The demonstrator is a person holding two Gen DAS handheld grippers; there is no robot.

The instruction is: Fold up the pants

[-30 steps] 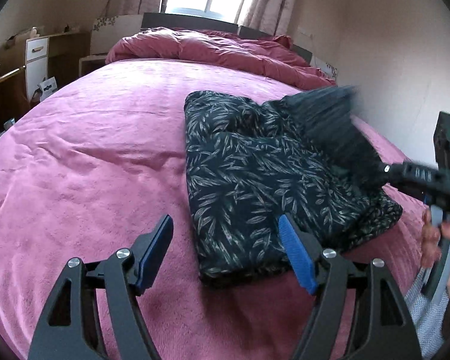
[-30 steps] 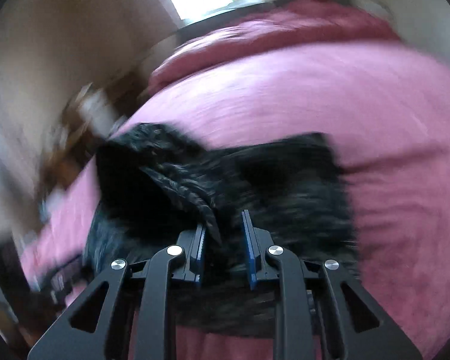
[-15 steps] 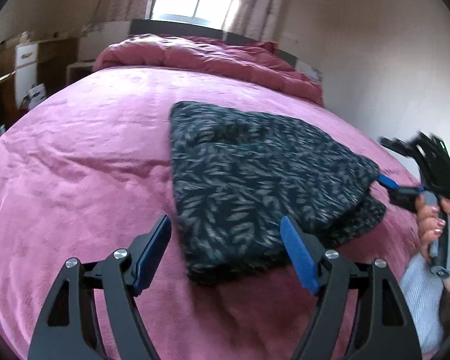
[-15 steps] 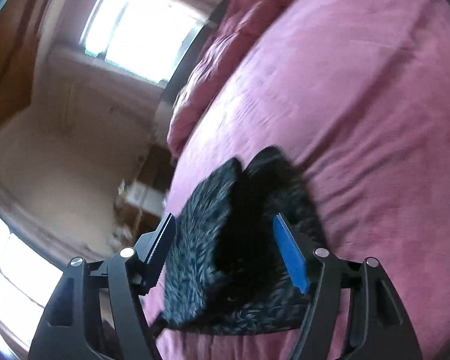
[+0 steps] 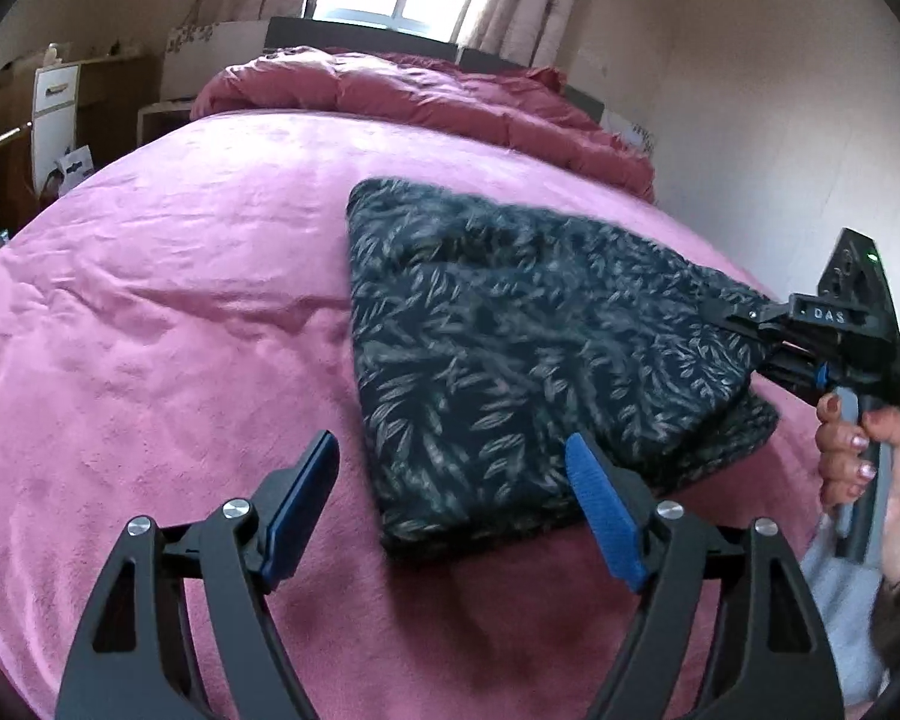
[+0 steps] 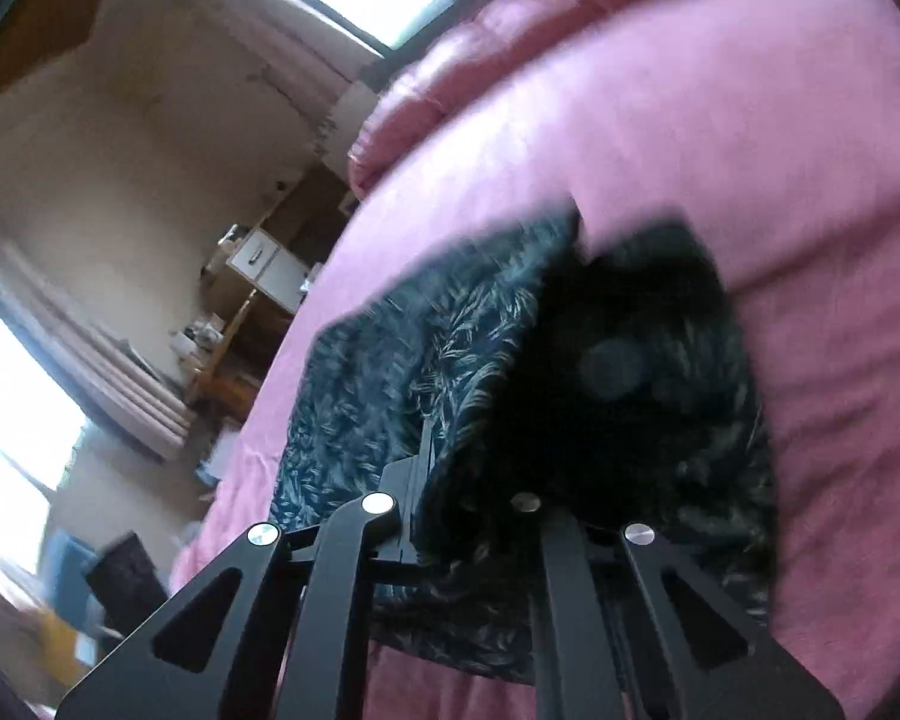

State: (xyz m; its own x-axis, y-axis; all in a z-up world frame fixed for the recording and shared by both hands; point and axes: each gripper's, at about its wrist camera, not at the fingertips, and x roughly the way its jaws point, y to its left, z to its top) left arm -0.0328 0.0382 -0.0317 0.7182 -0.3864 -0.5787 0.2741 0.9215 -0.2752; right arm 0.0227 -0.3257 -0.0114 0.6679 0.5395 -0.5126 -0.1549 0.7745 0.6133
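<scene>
The pants (image 5: pixel 510 348), dark with a pale leaf print, lie folded in a block on the pink bedspread (image 5: pixel 162 324). My left gripper (image 5: pixel 450 504) is open and empty, hovering just in front of the pants' near edge. My right gripper (image 5: pixel 744 330) is at the pants' right corner, shut on the top layer of cloth. In the right wrist view the pants (image 6: pixel 426 360) drape over the right gripper (image 6: pixel 462 516) and hide its fingertips.
A bunched pink duvet (image 5: pixel 426 96) lies at the head of the bed under the window. A wall (image 5: pixel 762 90) runs close along the bed's right side. A white drawer unit (image 5: pixel 54 102) and wooden furniture stand to the left.
The right gripper was open half a second ago and has now shut on the pants' right corner. The left gripper has stayed open in front of the pants.
</scene>
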